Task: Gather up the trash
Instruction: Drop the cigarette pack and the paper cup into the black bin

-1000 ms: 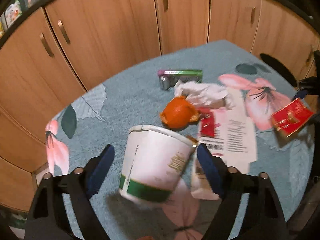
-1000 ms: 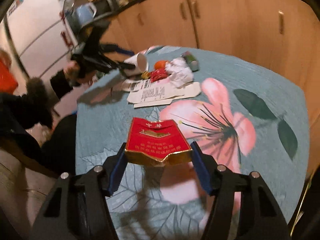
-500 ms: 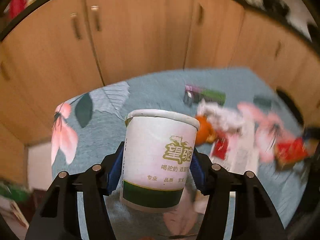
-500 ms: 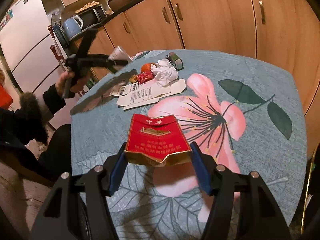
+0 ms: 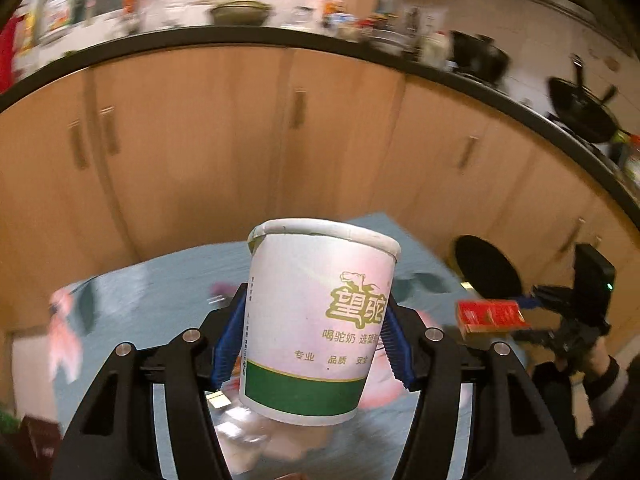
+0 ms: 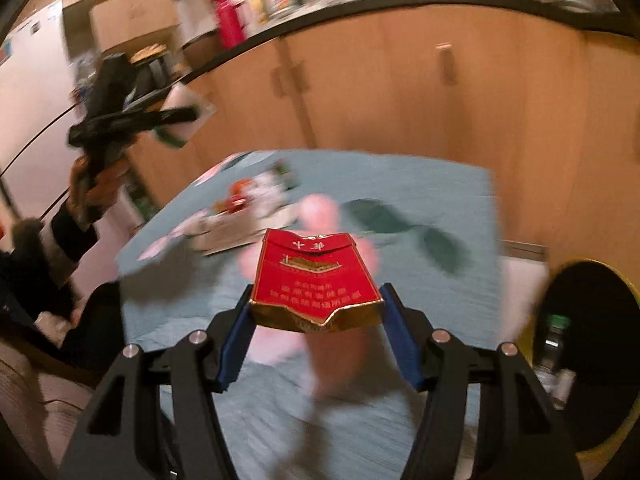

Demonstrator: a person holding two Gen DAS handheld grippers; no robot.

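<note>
Well, the left gripper (image 5: 312,344) clamps an upright paper cup (image 5: 316,320); the right gripper (image 6: 316,344) clamps a red cigarette pack (image 6: 316,284); a bin (image 6: 592,360) at four o'clock holds bottles.

Left tongs (image 5: 314,344) closed on cup (image 5: 316,320), lifted above table (image 5: 160,296).

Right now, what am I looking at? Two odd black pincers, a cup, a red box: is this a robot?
No robot: a person holds a hand-operated pincer in each hand, each with a wide-angle camera looking along its fingers. The left gripper squeezes a paper cup, lifted above the table. The right gripper grips a crumpled red cigarette pack. On the flowered cloth, blurred, lie papers and other scraps. A black bin stands beside the table.
</note>
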